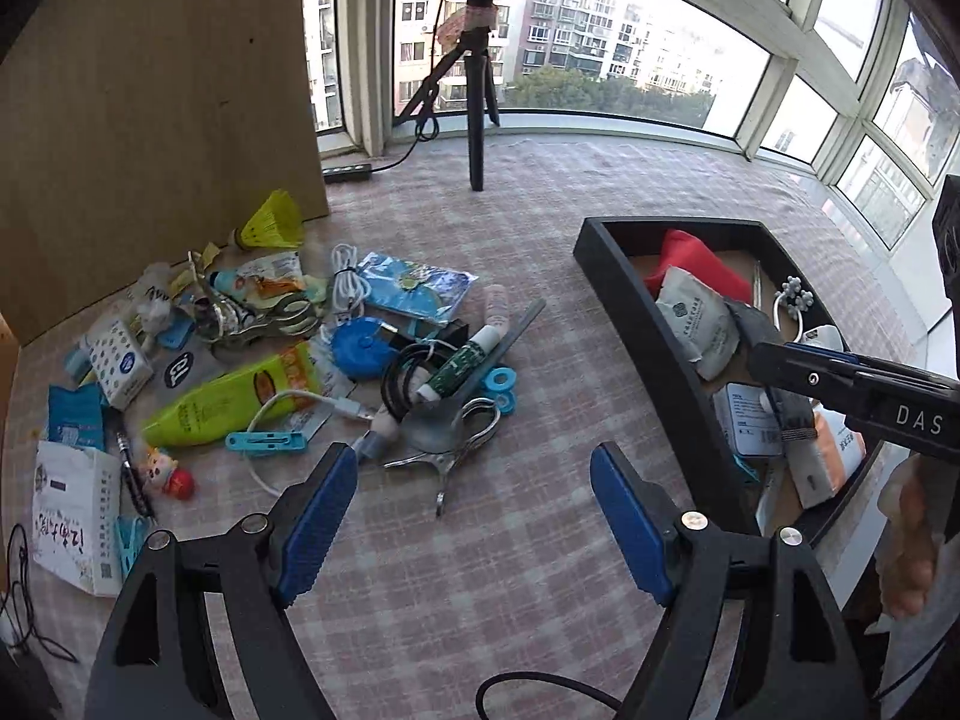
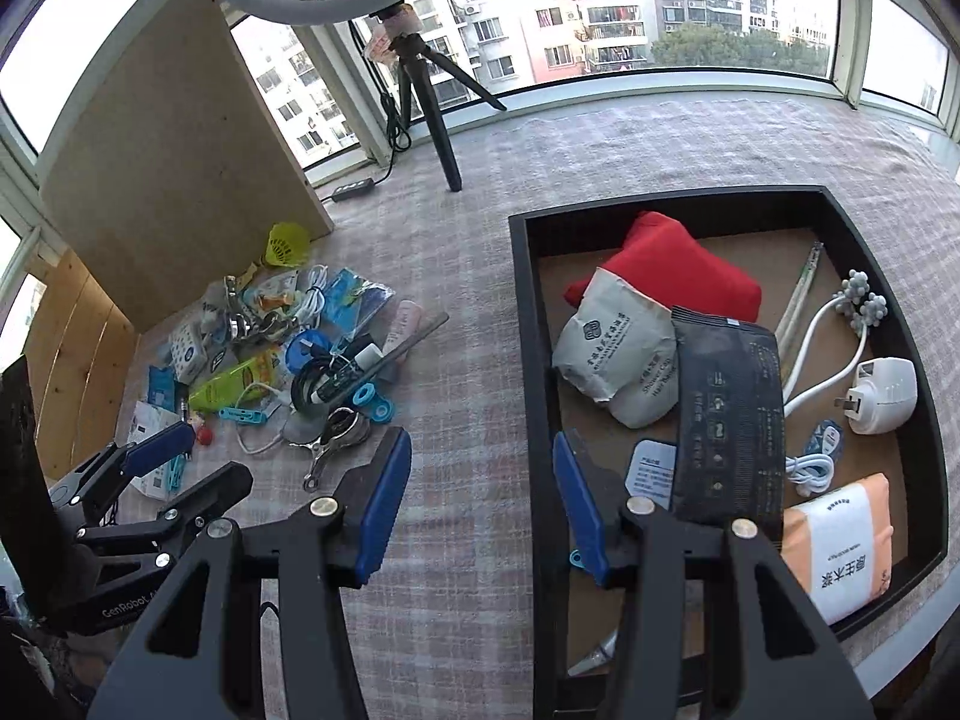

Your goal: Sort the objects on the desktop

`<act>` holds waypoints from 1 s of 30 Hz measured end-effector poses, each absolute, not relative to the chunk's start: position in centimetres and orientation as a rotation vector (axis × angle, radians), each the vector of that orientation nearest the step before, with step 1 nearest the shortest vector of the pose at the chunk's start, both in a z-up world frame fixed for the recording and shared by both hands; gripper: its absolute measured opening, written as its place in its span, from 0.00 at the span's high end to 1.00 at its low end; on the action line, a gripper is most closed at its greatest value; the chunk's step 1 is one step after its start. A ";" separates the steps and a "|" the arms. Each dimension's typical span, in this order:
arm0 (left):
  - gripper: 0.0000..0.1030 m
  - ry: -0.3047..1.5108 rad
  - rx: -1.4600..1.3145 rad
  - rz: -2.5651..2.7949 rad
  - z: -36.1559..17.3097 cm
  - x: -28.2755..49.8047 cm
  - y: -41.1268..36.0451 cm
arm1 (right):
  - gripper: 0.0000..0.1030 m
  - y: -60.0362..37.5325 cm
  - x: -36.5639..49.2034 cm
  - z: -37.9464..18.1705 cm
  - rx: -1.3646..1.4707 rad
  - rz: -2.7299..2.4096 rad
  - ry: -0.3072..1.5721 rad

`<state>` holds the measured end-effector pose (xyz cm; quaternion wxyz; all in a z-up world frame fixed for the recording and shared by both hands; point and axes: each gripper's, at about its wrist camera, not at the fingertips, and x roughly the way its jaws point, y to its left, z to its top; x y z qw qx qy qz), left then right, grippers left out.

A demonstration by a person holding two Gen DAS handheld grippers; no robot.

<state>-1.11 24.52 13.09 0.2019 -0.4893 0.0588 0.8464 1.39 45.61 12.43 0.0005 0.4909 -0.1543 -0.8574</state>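
Observation:
A pile of small desk items lies on the checked cloth: a green tube (image 1: 234, 402), a blue round tape measure (image 1: 360, 348), a metal clip (image 1: 456, 450), a yellow shuttlecock (image 1: 273, 222) and white cables. My left gripper (image 1: 471, 468) hangs open just in front of the pile, with nothing between its pads. A black tray (image 2: 540, 360) on the right holds a red pouch (image 2: 666, 264), a grey bag, a black packet (image 2: 729, 414) and a white plug. My right gripper (image 2: 480, 444) is open over the tray's left wall and holds nothing; the packet lies beside its right finger.
A ring light on a black tripod (image 1: 476, 120) stands at the back by the windows, with a power strip (image 1: 347, 173) beside it. A wooden board (image 1: 150, 120) rises behind the pile. A white printed box (image 1: 72, 516) lies at the left edge.

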 end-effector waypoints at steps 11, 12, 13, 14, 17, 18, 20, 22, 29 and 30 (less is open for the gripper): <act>0.23 0.043 -1.437 2.552 13.7 1.2 15.8 | 0.52 37.9 1.5 11.4 1.510 -2.589 -0.337; 0.22 0.033 -1.444 2.565 13.7 1.4 15.3 | 0.52 37.4 1.6 11.4 1.509 -2.584 -0.321; 0.20 0.024 -1.452 2.579 13.7 1.6 14.8 | 0.52 37.0 1.6 11.3 1.511 -2.579 -0.305; 0.19 0.017 -1.462 2.589 13.6 1.8 14.4 | 0.52 36.6 1.7 11.2 1.513 -2.572 -0.291; 0.15 -0.006 -1.495 2.596 13.2 2.1 13.5 | 0.51 35.9 1.7 10.8 1.524 -2.557 -0.273; 0.14 -0.015 -1.501 2.602 13.0 2.2 13.2 | 0.51 35.8 1.7 10.7 1.528 -2.552 -0.277; 0.12 -0.034 -1.514 2.607 12.7 2.4 12.7 | 0.51 35.7 1.7 10.4 1.539 -2.542 -0.288; 0.11 -0.065 -1.530 2.610 12.5 2.5 12.2 | 0.51 35.6 1.8 10.1 1.549 -2.535 -0.290; 0.03 -0.095 -1.519 2.638 12.0 2.6 11.0 | 0.51 35.4 2.2 9.0 1.582 -2.517 -0.299; 0.03 -0.093 -1.515 2.641 11.9 2.6 10.9 | 0.51 35.4 2.2 8.9 1.588 -2.515 -0.303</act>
